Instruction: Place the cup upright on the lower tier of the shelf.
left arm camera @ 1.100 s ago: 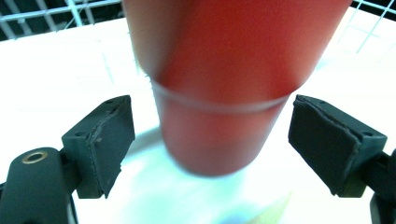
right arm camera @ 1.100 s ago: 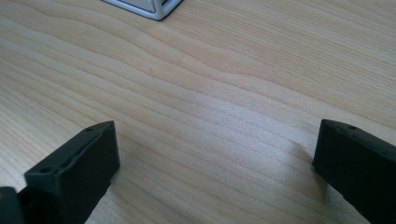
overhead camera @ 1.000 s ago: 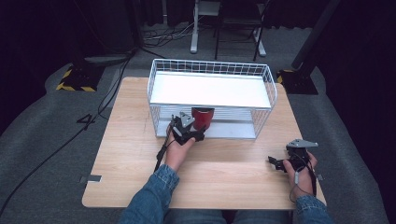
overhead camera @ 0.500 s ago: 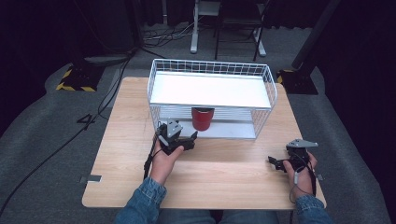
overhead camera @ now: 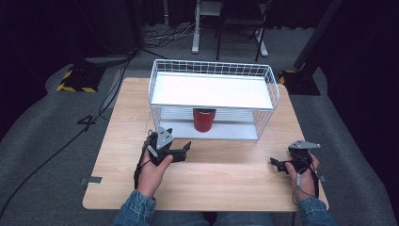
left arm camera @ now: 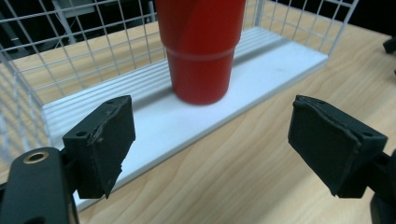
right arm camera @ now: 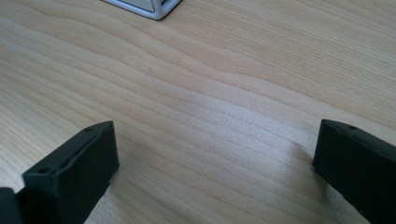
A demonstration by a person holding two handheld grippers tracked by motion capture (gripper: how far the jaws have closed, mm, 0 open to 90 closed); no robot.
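A red cup (overhead camera: 204, 120) (left arm camera: 201, 46) stands upright on the lower white shelf (overhead camera: 235, 133) of a white wire rack (overhead camera: 214, 70) at the table's middle. My left gripper (overhead camera: 184, 149) (left arm camera: 210, 149) rests on the wooden table in front of the rack, down and left of the cup, with its jaws open and nothing between them. My right gripper (overhead camera: 274, 162) (right arm camera: 215, 168) lies near the front right of the table, jaws wide open over bare wood.
The rack has a white top shelf (overhead camera: 214, 92) over the cup. A rack corner (right arm camera: 154, 7) shows at the top of the right gripper view. Wooden table (overhead camera: 226, 174) spreads between the two hands. Cables and chair legs lie on the floor behind.
My left gripper has let go of the red cup and drawn back from the rack toward the front left. The cup now stands alone on the lower shelf. The right gripper stayed put.
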